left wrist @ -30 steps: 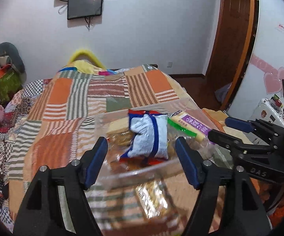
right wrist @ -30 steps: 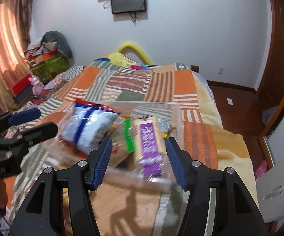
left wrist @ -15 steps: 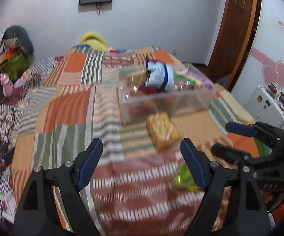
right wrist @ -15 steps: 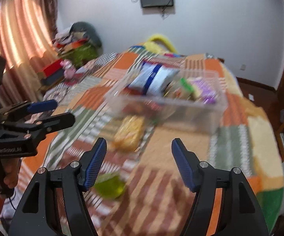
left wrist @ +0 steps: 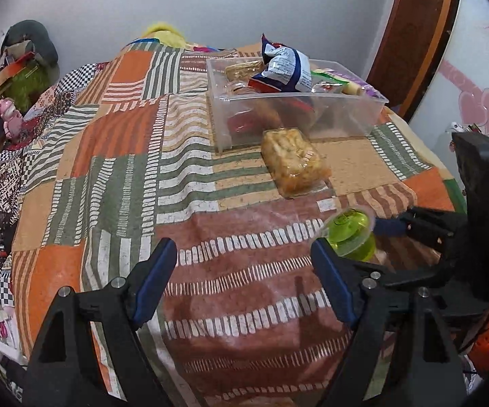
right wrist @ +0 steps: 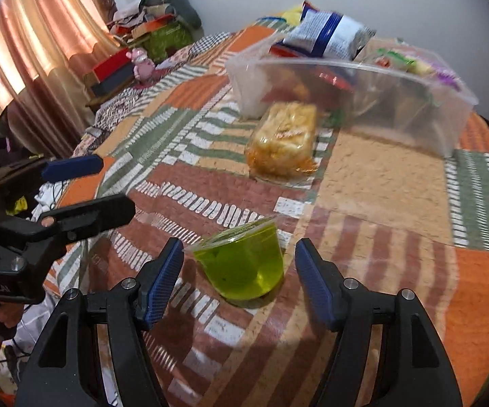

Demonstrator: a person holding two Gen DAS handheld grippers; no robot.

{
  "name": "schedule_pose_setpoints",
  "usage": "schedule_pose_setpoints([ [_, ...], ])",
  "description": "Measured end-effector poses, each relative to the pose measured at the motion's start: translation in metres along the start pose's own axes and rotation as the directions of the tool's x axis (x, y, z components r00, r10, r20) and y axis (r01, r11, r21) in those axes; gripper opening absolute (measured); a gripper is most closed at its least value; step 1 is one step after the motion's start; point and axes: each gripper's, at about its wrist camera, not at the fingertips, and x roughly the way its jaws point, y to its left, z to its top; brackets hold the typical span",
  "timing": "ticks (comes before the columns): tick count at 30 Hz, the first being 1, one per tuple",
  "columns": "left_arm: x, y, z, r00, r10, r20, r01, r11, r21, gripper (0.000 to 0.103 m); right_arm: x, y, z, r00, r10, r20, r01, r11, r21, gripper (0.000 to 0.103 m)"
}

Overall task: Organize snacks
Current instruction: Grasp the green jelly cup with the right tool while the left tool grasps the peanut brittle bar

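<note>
A green jelly cup (right wrist: 242,264) lies tilted on the patchwork bedspread, between the fingers of my open right gripper (right wrist: 239,279); it also shows in the left wrist view (left wrist: 351,232). A clear pack of orange crackers (left wrist: 293,161) lies beyond it, in front of a clear plastic bin (left wrist: 346,115) filled with snacks, a blue-and-white bag (left wrist: 283,68) on top. The pack (right wrist: 285,139) and bin (right wrist: 413,101) show in the right wrist view. My left gripper (left wrist: 244,279) is open and empty over the bedspread, left of the cup.
The bed's left edge drops to a cluttered floor with boxes and a pink toy (left wrist: 8,115). A wooden door (left wrist: 410,34) stands at the back right. Curtains (right wrist: 24,51) hang at the left in the right wrist view.
Both grippers have pulled back from the bin toward the near end of the bed. The cracker pack and jelly cup came into view, and the right gripper's fingers now flank the cup.
</note>
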Motion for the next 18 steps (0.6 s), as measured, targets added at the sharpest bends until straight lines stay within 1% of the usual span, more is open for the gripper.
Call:
schedule_pose_setpoints([
  [1, 0.004, 0.0, 0.002, 1.0, -0.002, -0.005, 0.002, 1.0, -0.002, 0.082, 0.0, 0.001, 0.0, 1.0, 0.019, 0.004, -0.019, 1.0, 0.003, 0.054],
  [4, 0.015, -0.002, 0.013, 1.0, -0.013, -0.017, 0.013, 1.0, -0.01, 0.082, -0.005, -0.002, -0.003, 0.999, 0.033, 0.018, -0.034, 0.999, 0.011, 0.054],
  [8, 0.037, -0.011, 0.03, 0.999, -0.04, -0.029, 0.04, 0.999, -0.024, 0.082, -0.022, -0.017, -0.009, 0.998, 0.0, 0.059, -0.002, 0.999, 0.036, 0.053],
  [11, 0.053, -0.02, 0.045, 0.997, -0.069, -0.035, 0.068, 0.997, -0.029, 0.082, -0.036, -0.035, -0.008, 0.995, -0.051, 0.086, 0.045, 0.996, 0.072, 0.053],
  [14, 0.073, -0.032, 0.062, 0.996, -0.077, -0.04, 0.076, 0.997, -0.026, 0.082, -0.049, -0.053, -0.006, 0.986, -0.119, 0.114, 0.108, 0.989, 0.098, 0.054],
  [18, 0.103, -0.041, 0.076, 0.996, -0.057, -0.073, 0.056, 0.998, -0.023, 0.082, -0.06, -0.071, -0.004, 0.975, -0.172, 0.142, 0.153, 0.979, 0.134, 0.054],
])
